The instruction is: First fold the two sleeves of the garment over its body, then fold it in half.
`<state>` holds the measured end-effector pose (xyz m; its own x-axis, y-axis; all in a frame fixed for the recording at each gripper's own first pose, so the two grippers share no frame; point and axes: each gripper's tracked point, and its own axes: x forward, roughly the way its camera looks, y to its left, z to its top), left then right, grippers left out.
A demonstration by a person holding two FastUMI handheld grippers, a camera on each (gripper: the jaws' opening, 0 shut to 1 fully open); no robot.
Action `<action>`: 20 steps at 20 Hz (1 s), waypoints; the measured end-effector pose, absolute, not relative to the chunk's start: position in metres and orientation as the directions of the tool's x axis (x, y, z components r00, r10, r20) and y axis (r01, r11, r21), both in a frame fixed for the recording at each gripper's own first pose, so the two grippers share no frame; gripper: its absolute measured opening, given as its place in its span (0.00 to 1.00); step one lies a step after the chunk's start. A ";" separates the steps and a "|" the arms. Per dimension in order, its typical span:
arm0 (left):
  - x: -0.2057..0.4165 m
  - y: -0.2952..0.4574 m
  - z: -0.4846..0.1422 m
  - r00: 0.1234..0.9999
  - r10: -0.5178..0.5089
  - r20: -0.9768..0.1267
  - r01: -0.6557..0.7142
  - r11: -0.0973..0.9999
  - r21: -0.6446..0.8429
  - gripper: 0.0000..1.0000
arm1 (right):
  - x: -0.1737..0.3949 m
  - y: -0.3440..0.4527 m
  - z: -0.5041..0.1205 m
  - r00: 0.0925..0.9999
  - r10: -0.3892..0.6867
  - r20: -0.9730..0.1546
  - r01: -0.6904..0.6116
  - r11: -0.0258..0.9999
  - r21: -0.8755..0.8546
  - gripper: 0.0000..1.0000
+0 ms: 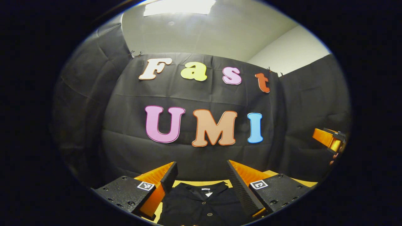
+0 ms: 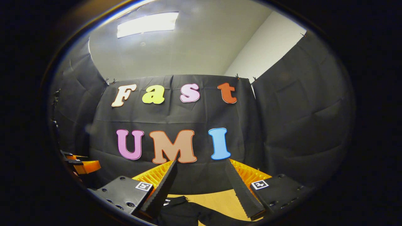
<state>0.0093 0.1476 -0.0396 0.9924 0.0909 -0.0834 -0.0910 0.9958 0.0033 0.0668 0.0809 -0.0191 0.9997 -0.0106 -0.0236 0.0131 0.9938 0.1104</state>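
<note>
Booth, tabletop (image 2: 216, 197) | garment (image 1: 201, 204) lies flat, collar toward the wall, sleeve (image 2: 188, 213) spread out | we hold left gripper (image 1: 201, 179) and right gripper (image 2: 201, 179) raised, both wide apart and empty, likely poised for the sleeve folds.

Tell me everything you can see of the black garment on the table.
The black button-front garment lies flat on the light wooden table, front side up, collar towards the booth wall. Its collar is open, showing a small white tag at the neck, with dark buttons down the closed placket. The fabric looks thin and matte. In the right gripper view one sleeve stretches out sideways, unfolded. The left gripper and right gripper hang open above it, apparently not touching.
</note>
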 end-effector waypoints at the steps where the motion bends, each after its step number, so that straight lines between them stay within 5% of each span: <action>1: 0.009 0.149 -0.038 0.992 0.100 -0.080 -0.099 0.995 0.011 0.94 | 0.069 0.078 -0.021 0.999 -0.009 -0.030 0.013 0.993 0.119 0.99; 20: -0.002 0.164 -0.018 0.987 0.158 -0.029 -0.155 0.984 0.084 0.97 | 0.068 0.041 -0.060 0.990 -0.047 -0.130 0.058 0.995 0.082 0.95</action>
